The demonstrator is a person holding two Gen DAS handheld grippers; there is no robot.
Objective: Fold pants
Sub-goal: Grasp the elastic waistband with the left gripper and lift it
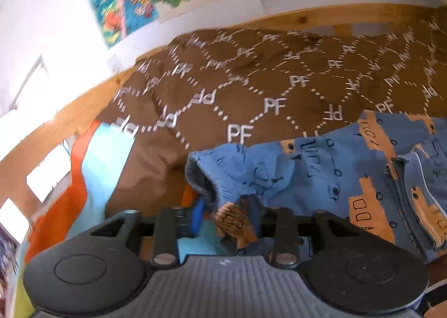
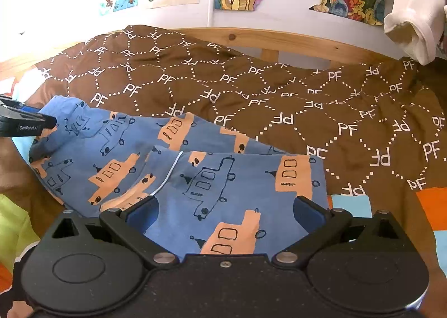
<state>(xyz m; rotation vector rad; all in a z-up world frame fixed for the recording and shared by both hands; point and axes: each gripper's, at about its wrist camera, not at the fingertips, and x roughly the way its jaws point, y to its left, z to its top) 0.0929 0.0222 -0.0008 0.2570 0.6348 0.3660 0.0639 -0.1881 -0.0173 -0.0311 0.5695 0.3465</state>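
Lying crosswise ahead of both grippers, the pants (image 2: 178,178) reach their cuff into the left fingers (image 1: 233,223), apparently pinched; right fingers (image 2: 223,214) spread, released.

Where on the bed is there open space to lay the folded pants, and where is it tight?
Free: the brown quilt with white PF lettering, between the blue truck-print pants and the wooden bed rail, and to the pants' right. Crowded: the near-left edge, where the left hand-held gripper meets the pant cuff beside the orange-and-light-blue sheet.
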